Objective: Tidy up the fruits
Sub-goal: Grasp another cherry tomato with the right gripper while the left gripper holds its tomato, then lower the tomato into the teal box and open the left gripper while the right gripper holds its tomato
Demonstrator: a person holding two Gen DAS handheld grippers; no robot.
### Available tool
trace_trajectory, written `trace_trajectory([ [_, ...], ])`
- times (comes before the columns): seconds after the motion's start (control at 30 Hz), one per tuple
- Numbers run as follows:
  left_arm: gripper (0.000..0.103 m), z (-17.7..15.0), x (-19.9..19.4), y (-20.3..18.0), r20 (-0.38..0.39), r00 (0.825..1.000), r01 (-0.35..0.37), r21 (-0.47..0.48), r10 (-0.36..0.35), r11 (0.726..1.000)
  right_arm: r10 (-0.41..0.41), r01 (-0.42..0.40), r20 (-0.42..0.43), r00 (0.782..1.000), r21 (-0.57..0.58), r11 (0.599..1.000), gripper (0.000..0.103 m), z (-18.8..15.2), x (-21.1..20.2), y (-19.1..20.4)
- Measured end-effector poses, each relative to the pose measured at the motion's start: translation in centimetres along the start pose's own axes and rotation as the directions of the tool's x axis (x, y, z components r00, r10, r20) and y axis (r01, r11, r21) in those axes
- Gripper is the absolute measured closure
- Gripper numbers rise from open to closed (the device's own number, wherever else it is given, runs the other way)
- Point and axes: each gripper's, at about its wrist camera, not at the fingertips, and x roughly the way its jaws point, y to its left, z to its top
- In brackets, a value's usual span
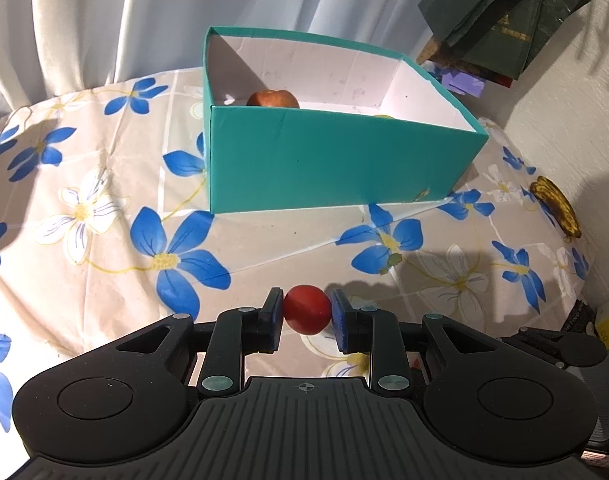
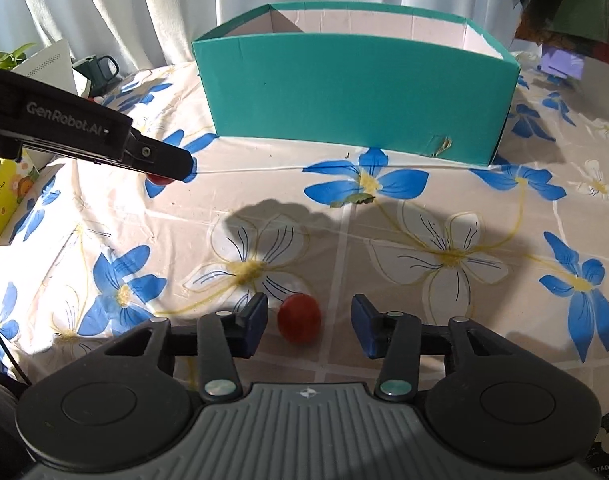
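My left gripper is shut on a small red fruit, held just above the flowered tablecloth. It shows from the side in the right wrist view, the red fruit peeking under its fingers. My right gripper is open, with a second small red fruit lying on the cloth between its fingers, nearer the left one. A teal open box stands ahead and holds a reddish apple and a bit of something yellow. The box also shows in the right wrist view.
A brown-spotted banana lies at the table's right edge. Dark green bags stand behind the box on the right. A yellow carton, a green mug and a plant sit past the left edge. White curtains hang behind.
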Motion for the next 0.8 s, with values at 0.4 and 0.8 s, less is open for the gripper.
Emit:
trace_trajectory([
  [0.4,0.074,0.5,0.0,-0.2,0.001,1.0,0.009,0.008,-0.009,1.0,-0.07,0.07,0.023,0.997,-0.017,0.997,0.08,0.1,-0.2,-0.2],
  [0.8,0.074,6.0,-2.0,-3.4,0.103,0.995,0.0,0.067,-0.006,0.998,-0.203,0.171,0.195,0.96,0.168,0.971,0.08,2.4,-5.0,-4.6],
])
